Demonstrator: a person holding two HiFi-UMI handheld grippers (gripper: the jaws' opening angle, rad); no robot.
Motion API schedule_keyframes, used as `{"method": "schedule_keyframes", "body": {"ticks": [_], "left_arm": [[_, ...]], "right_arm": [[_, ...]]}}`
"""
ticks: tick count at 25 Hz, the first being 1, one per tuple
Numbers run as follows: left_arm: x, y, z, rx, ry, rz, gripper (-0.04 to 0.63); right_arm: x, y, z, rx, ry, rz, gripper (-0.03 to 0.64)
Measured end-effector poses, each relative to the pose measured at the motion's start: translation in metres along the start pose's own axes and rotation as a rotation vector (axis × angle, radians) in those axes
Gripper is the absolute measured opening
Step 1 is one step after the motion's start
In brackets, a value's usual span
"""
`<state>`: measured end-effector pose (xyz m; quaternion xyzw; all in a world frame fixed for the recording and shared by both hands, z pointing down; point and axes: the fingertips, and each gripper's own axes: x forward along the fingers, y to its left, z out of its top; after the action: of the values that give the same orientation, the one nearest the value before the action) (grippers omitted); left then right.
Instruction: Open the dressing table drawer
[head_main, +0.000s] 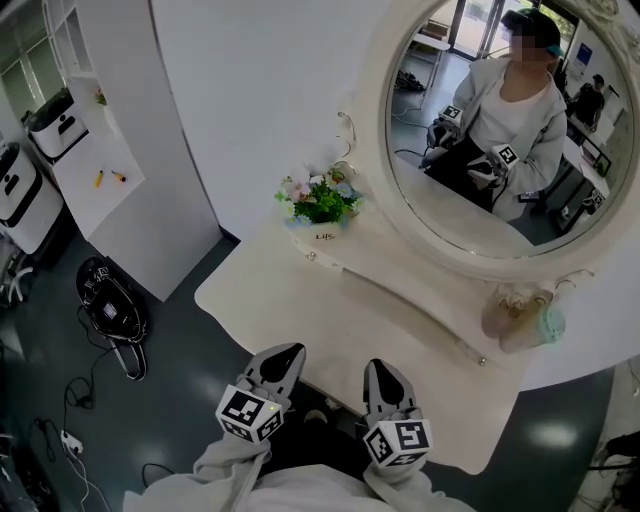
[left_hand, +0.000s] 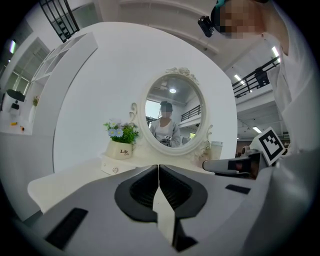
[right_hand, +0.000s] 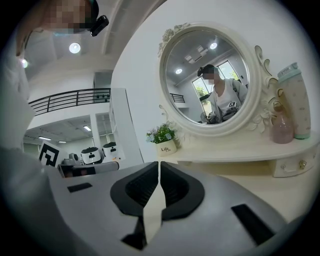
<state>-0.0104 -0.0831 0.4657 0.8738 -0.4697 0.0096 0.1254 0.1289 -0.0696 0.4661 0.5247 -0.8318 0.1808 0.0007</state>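
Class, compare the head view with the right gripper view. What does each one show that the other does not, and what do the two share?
Head view only: the dark floor with a black bag and cables.
Right gripper view only: a balcony railing and a ceiling light.
Both: the dressing table, its oval mirror, the flower pot, two bottles and the right gripper, shut and empty.
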Motion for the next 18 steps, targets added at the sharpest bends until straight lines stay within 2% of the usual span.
{"method": "schedule_keyframes", "body": {"ticks": [5,18], "left_arm": [[0.022,0.013,-0.009,-0.003,0.032,0.005,0.018],[0.101,0.078,-0.031,-0.016,0.134,0.064,0.021]], "right_arm": [[0.003,-0.002,-0.001,-0.008,0.007,-0.01,0.037],[0.032,-0.025,-0.001,0.002,0.013,-0.104,0.038]]}}
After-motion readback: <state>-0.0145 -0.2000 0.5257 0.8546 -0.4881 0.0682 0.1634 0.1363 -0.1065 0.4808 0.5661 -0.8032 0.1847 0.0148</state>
